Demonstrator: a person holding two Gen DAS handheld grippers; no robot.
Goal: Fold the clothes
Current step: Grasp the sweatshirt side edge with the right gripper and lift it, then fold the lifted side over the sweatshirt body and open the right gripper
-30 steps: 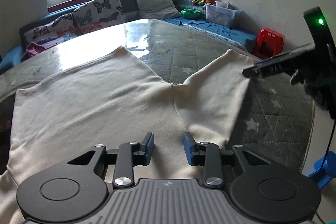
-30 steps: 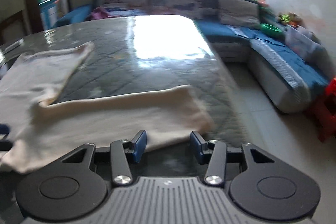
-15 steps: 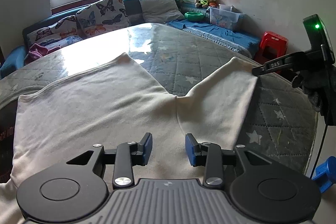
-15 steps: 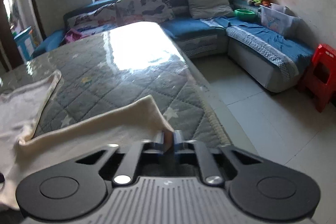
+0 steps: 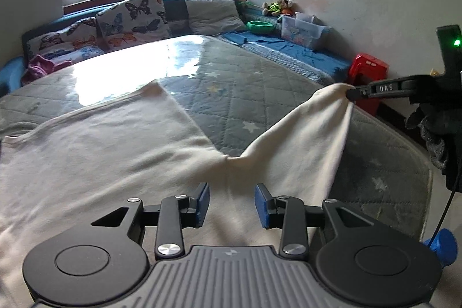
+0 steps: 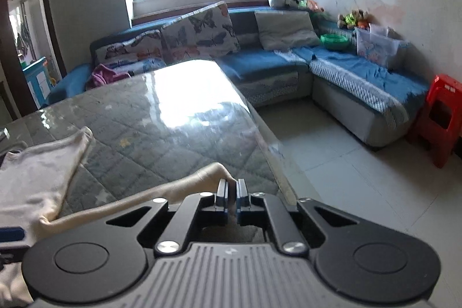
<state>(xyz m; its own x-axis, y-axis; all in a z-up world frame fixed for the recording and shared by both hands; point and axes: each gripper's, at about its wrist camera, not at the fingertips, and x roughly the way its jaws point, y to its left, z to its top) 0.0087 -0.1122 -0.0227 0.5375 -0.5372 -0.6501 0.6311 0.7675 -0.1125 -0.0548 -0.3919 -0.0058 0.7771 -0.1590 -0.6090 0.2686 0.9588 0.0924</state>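
One cream garment (image 5: 95, 152) lies spread across the grey quilted table (image 5: 231, 82), and its right leg is lifted at the hem! The right gripper (image 6: 231, 189) has its fingers clamped tight on that hem, right at the table's edge, the cloth pulled into a peak. The left gripper (image 5: 231, 202) hovers over the crotch, fingers partly apart, nothing between them, having just eased a little wider. Beyond sit a blue sofa (image 6: 274, 62) and a red stool (image 6: 439, 111).
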